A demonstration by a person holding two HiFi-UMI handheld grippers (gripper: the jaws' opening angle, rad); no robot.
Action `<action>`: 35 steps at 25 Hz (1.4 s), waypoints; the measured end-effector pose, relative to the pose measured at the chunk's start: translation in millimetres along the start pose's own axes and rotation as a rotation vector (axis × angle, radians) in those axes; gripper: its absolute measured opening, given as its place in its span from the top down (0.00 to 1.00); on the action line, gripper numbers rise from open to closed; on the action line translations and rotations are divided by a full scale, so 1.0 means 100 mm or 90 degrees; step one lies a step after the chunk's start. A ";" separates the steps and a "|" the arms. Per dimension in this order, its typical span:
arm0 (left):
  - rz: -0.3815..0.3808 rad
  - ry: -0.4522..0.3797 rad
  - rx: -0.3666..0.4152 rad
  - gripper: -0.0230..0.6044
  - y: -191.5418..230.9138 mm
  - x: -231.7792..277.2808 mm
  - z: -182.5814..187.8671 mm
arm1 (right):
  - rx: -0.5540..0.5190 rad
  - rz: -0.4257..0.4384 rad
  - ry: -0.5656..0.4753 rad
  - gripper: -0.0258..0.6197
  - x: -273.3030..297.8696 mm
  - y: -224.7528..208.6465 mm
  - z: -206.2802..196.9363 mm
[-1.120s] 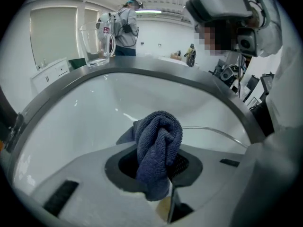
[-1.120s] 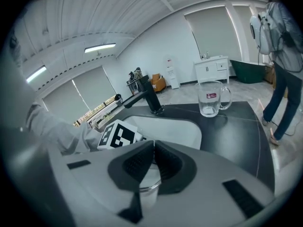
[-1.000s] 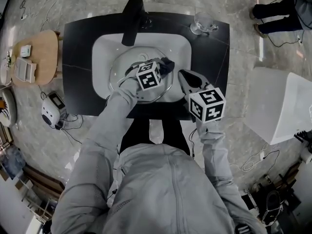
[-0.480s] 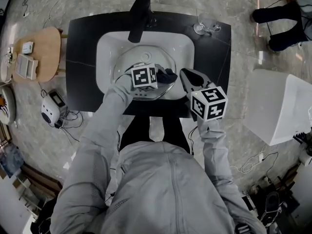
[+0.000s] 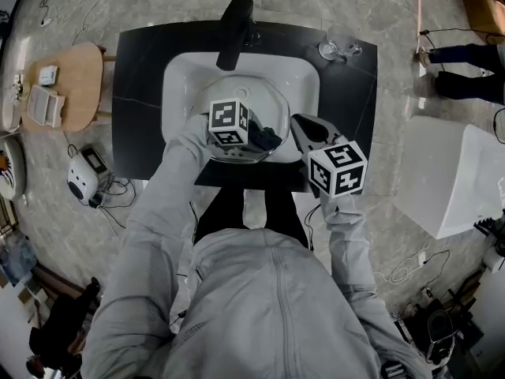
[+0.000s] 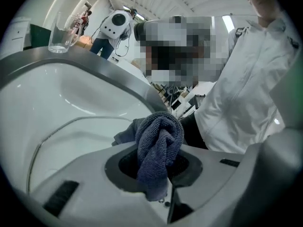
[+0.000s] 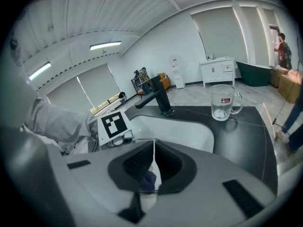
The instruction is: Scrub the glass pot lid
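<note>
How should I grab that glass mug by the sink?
Probably pinch its handle, coming from the right. The mug stands upright and the handle sticks out that way, thin enough for jaws; its round body looks wider and slippery.

Faucet (image 5: 235, 24) over basin (image 5: 177, 84), behind lid (image 5: 267, 105)

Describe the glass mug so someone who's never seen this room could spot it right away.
Start at the black counter that surrounds the white sink. Past the black faucet, toward the far right corner, stands the glass mug: the only clear, handled thing standing on the counter itself.
</note>
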State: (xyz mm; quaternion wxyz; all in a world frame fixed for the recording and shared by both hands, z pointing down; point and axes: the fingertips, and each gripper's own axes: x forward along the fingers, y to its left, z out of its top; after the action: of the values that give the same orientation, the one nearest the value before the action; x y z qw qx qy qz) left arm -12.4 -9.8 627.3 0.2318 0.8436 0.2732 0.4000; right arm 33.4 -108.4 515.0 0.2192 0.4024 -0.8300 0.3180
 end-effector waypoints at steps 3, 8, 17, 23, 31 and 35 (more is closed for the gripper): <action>-0.035 0.013 -0.020 0.82 -0.11 -0.04 -0.08 | -0.005 0.007 0.001 0.91 0.02 0.05 0.00; -0.080 0.033 -0.045 0.82 -0.27 -0.11 -0.20 | -0.013 0.017 0.004 0.91 0.06 0.13 0.00; -0.126 0.110 -0.095 0.82 -0.46 -0.30 -0.48 | -0.015 0.023 0.012 0.91 0.09 0.15 0.00; -0.112 0.173 -0.139 0.82 -0.50 -0.49 -0.75 | -0.022 0.032 0.019 0.91 0.16 0.20 0.01; -0.030 0.253 -0.148 0.82 -0.38 -0.73 -1.06 | -0.028 0.042 0.025 0.91 0.21 0.23 0.04; 0.021 0.277 -0.138 0.82 -0.26 -0.83 -1.18 | -0.025 0.043 0.029 0.91 0.23 0.23 0.03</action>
State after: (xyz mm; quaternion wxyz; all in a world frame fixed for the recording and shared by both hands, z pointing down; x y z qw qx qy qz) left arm -158.0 -23.9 633.7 0.2502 0.7118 0.2586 0.6031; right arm 0.7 -111.6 519.5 0.2350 0.3627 -0.8440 0.3177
